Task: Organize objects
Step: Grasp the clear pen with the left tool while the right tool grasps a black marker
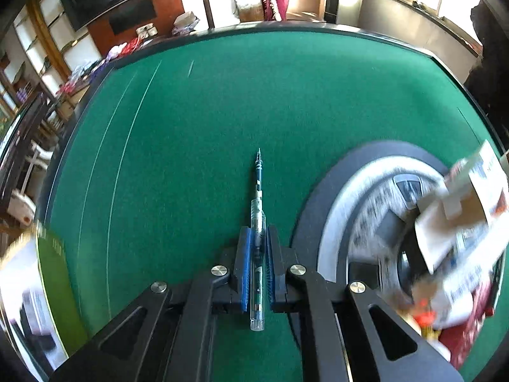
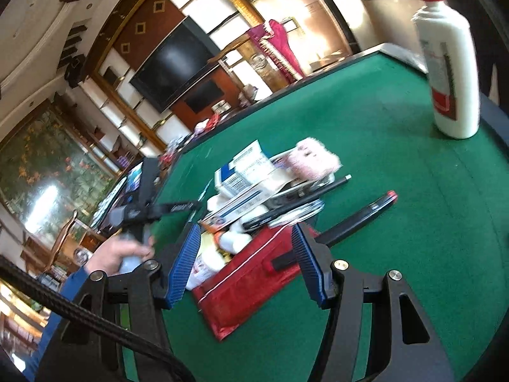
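Note:
A clear pen (image 1: 258,191) with a teal tip lies lengthwise on the green felt table (image 1: 206,111), pointing away. My left gripper (image 1: 258,232) is shut on the pen's barrel, blue pads pressing both sides. In the right wrist view, an open red pouch (image 2: 251,280) holds small white bottles and tubes. My right gripper (image 2: 246,232) stands open just above the pouch, its blue pads apart on either side and touching nothing that I can see. A person's hand (image 2: 127,251) holds the left gripper's handle at the left.
Behind the pouch sits a pile of boxes (image 2: 245,168), a pink fluffy item (image 2: 315,159) and a black stick (image 2: 321,189). A dark phone with a red edge (image 2: 366,213) lies beside it. A white bottle with a red cap (image 2: 451,73) stands far right. A round grey disc (image 1: 343,197) is set in the table.

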Motion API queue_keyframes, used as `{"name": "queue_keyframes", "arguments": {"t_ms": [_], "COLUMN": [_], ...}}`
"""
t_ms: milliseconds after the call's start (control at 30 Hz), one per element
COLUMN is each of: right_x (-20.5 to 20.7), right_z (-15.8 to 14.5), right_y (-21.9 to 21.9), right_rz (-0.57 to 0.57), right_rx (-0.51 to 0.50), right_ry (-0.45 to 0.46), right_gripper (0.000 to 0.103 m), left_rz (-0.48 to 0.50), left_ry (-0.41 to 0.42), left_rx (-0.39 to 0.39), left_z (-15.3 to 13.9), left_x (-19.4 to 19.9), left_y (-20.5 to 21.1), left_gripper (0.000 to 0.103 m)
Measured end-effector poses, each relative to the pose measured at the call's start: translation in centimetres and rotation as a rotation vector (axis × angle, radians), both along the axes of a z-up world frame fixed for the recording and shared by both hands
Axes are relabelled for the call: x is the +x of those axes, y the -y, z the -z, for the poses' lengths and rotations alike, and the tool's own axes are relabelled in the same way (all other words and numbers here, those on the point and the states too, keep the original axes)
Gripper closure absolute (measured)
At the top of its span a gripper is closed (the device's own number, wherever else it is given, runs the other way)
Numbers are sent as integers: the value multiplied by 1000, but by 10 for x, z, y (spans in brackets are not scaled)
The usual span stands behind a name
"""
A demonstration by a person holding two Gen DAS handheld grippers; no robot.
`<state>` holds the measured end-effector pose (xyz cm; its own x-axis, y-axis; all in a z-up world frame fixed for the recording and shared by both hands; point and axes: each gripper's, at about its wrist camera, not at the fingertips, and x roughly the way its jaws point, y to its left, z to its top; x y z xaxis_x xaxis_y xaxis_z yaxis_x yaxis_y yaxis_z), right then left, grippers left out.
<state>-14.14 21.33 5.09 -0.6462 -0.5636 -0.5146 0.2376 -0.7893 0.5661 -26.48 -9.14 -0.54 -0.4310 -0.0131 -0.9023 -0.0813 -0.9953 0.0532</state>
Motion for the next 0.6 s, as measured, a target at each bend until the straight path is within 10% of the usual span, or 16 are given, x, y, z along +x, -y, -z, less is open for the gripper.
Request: {"name": "queue_keyframes", "arguments": {"t_ms": [333,600], "right_x": [-54,-95], "right_z": [19,46], "right_y": [-19,-11], "right_rz": [32,-100], "right_rx": [150,249], "right_ry": [91,206], "right_gripper": [44,44], "left_rz": [22,17], "left_ry": [-62,-114], "left_rx": [-11,6], "left_z": [-2,-6], "left_x": [138,142], "left_y": [1,-4], "left_gripper": [96,96]}}
